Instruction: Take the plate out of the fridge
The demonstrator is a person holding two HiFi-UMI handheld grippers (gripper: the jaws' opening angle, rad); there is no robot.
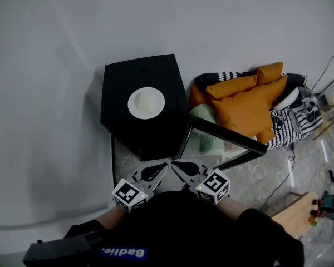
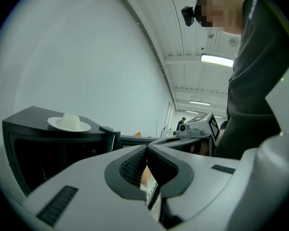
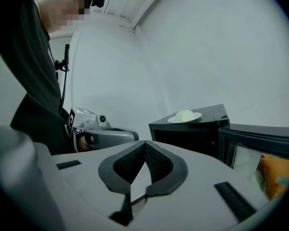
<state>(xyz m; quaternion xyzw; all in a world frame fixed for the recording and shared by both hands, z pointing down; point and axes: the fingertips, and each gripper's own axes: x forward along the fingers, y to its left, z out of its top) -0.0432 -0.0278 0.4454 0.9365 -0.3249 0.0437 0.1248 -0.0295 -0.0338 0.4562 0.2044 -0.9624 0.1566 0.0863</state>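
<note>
White plate sits mid-top of fridge, ahead-left of both fingers, clenched empty; left gripper probably nearer than right gripper.

White plate atop black fridge

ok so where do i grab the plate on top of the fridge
Probably the plate's bare rim on the side nearest you, coming in about level from the fridge's front. It lies flat on the top, so one jaw goes over the rim and one under; the pale mound fills the middle, leaving only the rim free.
</note>
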